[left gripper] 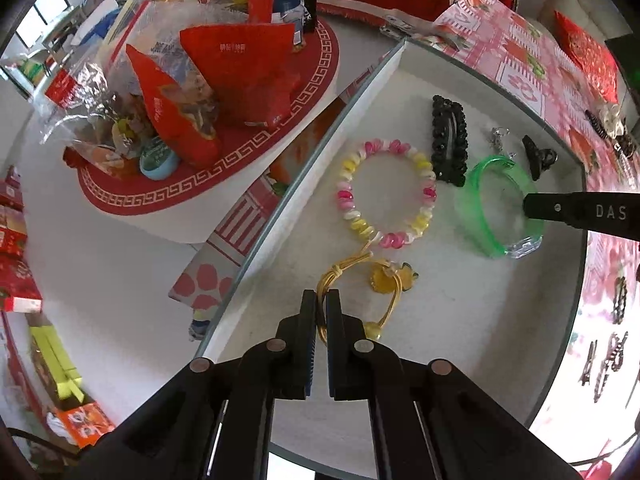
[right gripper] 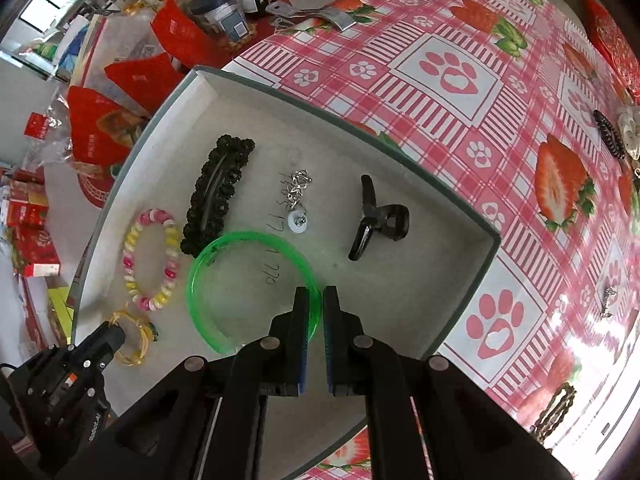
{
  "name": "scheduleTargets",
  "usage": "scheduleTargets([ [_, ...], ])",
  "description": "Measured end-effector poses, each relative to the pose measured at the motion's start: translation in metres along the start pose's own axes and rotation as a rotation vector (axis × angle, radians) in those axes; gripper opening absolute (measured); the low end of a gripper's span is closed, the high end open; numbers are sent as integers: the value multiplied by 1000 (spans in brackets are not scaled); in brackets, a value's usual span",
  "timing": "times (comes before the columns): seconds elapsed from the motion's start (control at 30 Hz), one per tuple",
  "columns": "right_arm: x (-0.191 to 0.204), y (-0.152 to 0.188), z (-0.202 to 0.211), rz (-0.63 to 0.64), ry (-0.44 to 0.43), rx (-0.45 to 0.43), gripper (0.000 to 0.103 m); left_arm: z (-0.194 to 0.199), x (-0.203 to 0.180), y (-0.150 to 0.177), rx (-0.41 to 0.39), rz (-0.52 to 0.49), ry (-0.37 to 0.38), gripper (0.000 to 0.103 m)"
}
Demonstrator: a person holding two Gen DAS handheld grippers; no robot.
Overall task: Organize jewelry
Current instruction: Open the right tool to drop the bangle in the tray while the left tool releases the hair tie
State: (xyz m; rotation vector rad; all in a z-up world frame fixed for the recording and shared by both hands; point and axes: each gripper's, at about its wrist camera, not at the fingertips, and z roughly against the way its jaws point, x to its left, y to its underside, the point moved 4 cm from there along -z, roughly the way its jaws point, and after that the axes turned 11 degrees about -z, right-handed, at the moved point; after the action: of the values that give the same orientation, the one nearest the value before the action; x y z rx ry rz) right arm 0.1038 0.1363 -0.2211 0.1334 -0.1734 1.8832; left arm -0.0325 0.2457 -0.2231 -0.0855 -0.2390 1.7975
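Lying in the white box (right gripper: 460, 216), the yellow hair tie (left gripper: 360, 280) is pinched by the left gripper (left gripper: 321, 300). Beside it, the right gripper (right gripper: 316, 300) squeezes the green bangle (right gripper: 248, 240). "DAS" shows on one black finger (left gripper: 580, 212). Handwritten numbers mark the box floor.

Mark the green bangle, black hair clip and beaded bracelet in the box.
green bangle (right gripper: 256, 236): right wrist view, far arc of the ring.
black hair clip (right gripper: 218, 196): right wrist view, middle of the long clip.
beaded bracelet (left gripper: 348, 196): left wrist view, pink bead on its left side.
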Motion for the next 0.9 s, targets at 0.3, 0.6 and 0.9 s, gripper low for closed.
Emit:
scheduleTargets([
  [0.3, -9, 5, 6, -10, -12, 14, 15, 11, -10, -6, -26, -58, -49, 10],
  [0.6, -19, 10, 32, -36, -105, -15, 42, 14, -24, -7, -46, -125, -29, 10],
  [0.9, -35, 19, 56, -66, -154, -36, 43, 26, -20, -12, -98, -116, -94, 103],
])
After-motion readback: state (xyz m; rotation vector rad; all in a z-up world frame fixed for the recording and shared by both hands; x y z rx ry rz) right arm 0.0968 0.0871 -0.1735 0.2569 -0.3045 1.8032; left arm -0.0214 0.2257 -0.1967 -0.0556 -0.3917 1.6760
